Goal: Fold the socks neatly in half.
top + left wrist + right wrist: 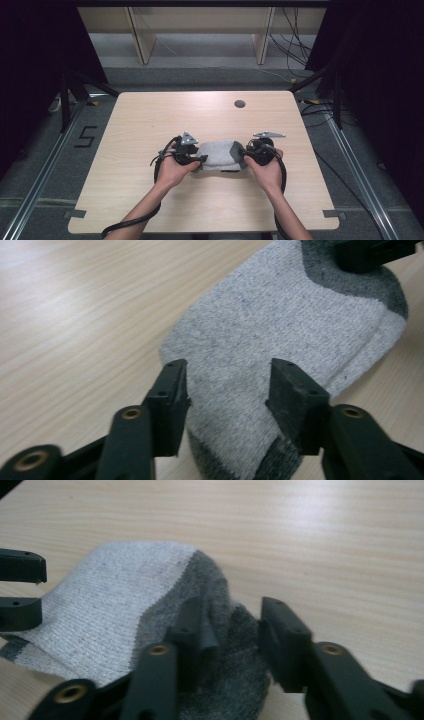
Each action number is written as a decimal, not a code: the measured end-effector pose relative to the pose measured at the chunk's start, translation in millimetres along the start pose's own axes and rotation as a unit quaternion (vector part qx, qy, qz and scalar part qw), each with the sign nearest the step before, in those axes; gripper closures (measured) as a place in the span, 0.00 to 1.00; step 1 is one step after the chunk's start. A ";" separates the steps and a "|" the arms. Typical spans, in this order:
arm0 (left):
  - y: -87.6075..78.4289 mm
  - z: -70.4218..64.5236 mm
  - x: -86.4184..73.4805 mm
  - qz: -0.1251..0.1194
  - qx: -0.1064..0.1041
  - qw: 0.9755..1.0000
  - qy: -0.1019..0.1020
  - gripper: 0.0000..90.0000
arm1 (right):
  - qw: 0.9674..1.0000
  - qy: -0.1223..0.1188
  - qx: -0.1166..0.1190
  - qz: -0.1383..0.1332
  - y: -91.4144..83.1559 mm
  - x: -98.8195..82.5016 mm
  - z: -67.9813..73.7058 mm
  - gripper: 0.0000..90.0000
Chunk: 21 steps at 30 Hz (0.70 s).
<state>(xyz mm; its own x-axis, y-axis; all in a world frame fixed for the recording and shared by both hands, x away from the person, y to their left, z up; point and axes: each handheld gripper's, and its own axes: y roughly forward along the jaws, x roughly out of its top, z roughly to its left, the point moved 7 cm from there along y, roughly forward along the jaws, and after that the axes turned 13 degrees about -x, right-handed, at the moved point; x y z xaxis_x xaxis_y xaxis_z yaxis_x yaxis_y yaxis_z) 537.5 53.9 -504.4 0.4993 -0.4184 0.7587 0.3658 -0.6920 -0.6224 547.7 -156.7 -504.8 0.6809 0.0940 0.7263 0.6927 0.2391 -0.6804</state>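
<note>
Left tongs (201, 159) are spread apart at the left end of the sock (220, 154), jaws straddling the cuff end without pinching it; in the left gripper view (227, 382) the fabric sits loose between the pads. The sock lies flat on the worktop (150, 120), a bit nearer my edge than the middle, squarely between my two hands. Its long axis runs left to right across the worktop: dark cuff band toward my left, dark grey toe or heel patch toward my right. It looks like thick knit, so I'd guess light, floppy and not slippery; it'll sag and fold if lifted from one end only. Best bet is pinching each short end, through both layers. Right tongs (246, 153) are open too, sitting over the bunched dark end, nothing clamped (230, 625).
</note>
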 end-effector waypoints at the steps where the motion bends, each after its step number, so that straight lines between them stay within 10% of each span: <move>1: -3.0 1.2 -0.2 -0.001 0.004 1.000 0.001 0.49 | 1.000 -0.005 0.003 -0.008 -2.6 1.8 -1.0 0.57; 7: -23.4 8.3 -4.9 -0.011 0.025 1.000 0.004 0.39 | 0.998 -0.012 -0.012 -0.066 -17.2 9.9 -8.1 0.46; 21: -77.5 44.4 -44.3 -0.029 0.095 0.994 -0.037 0.29 | 0.997 0.002 -0.020 -0.078 -37.0 -2.0 -36.0 0.41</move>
<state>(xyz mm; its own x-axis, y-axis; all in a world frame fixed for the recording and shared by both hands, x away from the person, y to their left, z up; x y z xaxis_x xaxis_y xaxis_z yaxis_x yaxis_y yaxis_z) 522.0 152.2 -498.3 0.5268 -0.3324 0.7823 0.5336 -0.5871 -0.6088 529.3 -200.5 -484.6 0.5653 0.0550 0.8230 0.7989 0.2117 -0.5629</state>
